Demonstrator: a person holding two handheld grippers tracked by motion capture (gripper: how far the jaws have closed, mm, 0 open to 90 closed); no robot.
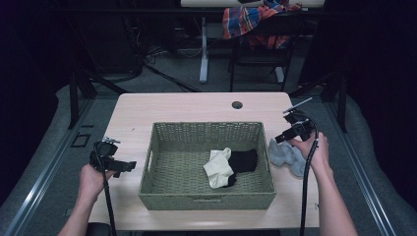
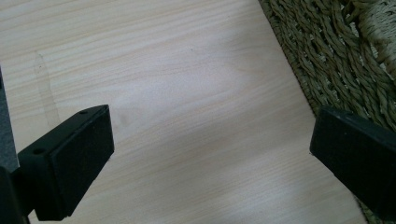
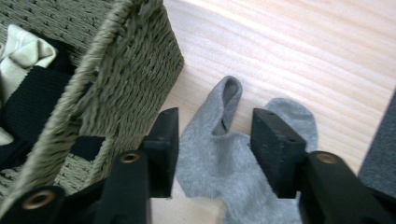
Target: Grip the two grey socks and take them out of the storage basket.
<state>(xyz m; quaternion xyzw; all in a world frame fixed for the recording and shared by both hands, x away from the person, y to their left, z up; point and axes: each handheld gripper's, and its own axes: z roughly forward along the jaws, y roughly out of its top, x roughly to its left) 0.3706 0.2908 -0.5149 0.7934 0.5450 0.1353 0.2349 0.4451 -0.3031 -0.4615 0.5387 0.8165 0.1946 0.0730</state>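
Note:
A green woven basket (image 1: 162, 196) stands mid-table and holds a cream sock (image 1: 219, 167) and a black sock (image 1: 243, 160), which touch each other. A grey sock (image 1: 287, 156) lies crumpled on the table just right of the basket. My right gripper (image 1: 279, 139) hovers over it, open, its jaws straddling the grey sock (image 3: 219, 154) beside the basket wall (image 3: 126, 79). The left gripper (image 1: 132, 166) is held left of the basket, open, with bare tabletop between its jaws (image 2: 210, 149).
The light wood table (image 1: 196, 105) has a cable hole (image 1: 237, 104) at the back. Beyond it are a table leg (image 1: 203, 49) and a chair draped with plaid cloth (image 1: 248, 22). Grey floor surrounds the table.

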